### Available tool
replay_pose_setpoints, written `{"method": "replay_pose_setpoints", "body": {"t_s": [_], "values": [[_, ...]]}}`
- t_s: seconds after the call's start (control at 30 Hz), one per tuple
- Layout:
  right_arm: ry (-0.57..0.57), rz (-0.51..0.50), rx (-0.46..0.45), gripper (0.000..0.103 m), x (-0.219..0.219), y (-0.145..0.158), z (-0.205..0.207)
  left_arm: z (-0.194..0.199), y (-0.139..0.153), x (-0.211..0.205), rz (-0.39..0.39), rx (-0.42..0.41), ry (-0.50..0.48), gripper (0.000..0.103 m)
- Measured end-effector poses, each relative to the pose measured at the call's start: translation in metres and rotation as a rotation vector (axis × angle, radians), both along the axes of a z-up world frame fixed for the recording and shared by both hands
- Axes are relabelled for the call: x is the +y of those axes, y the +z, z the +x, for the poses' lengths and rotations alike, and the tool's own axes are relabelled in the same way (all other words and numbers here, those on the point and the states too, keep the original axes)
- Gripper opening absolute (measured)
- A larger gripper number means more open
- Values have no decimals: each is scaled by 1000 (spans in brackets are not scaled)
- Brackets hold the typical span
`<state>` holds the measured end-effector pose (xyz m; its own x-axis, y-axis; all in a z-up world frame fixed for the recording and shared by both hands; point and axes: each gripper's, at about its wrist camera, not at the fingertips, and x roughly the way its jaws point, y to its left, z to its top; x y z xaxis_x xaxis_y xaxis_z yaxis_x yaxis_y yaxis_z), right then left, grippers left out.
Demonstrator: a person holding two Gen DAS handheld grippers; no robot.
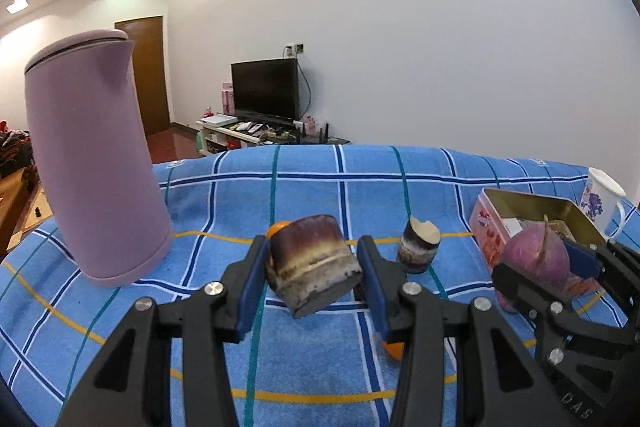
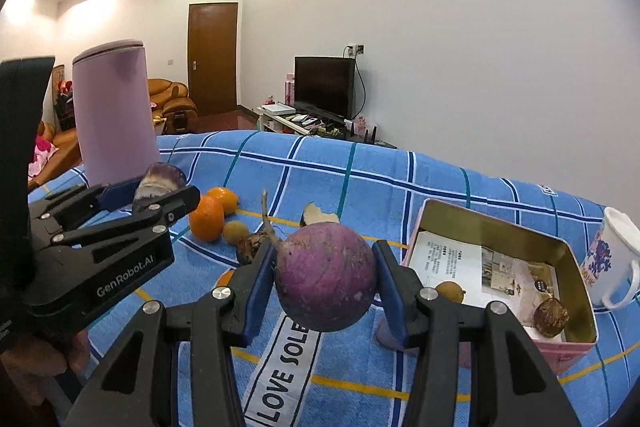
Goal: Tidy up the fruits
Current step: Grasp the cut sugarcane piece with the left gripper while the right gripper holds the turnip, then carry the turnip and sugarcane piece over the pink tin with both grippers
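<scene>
Gripping two pieces at once, I have my left gripper [image 1: 314, 275] clenched on a short cylindrical chunk [image 1: 314, 265] with banded purple-brown skin and a dark cut end, held tilted above the blue checked cloth [image 1: 304, 367] at lower centre of the left wrist view. My right gripper [image 2: 326, 277] is clenched on a round purple root [image 2: 326, 275], smooth-skinned with a thin tail curling up to its left, lifted at the centre of the right wrist view just left of the pink tin [image 2: 576, 347].

Counting what lies loose on the surface in the right wrist view: two oranges [image 2: 206, 219] touching each other at middle left, one small brownish round fruit [image 2: 235, 231] just right of them, one dark lump [image 2: 250, 247] partly hidden behind my blue pad, one cut chunk [image 2: 318, 215] with a pale bitten-looking face further back, and a sliver of something orange [image 2: 226, 277] behind my left-hand finger.

Inside the tin I count two pieces: a small brownish-yellow fruit [image 2: 450, 291] and a dark brown round one [image 2: 552, 315], both on printed papers [image 2: 448, 255].

One white mug [image 2: 610, 259] with a blue pattern stands just right of the tin. One tall lilac jug [image 1: 94, 163] stands upright at the left of the left wrist view.
</scene>
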<state>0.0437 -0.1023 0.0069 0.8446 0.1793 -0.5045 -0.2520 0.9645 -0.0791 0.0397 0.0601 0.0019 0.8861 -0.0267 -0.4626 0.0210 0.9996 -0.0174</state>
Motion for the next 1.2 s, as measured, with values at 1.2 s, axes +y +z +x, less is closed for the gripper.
{"method": "replay_pose_setpoints", "body": {"t_s": [1.2], "values": [[-162,-43,-17,51,-99,7,-13,-18,3,-81,53,12,-106,47]]}}
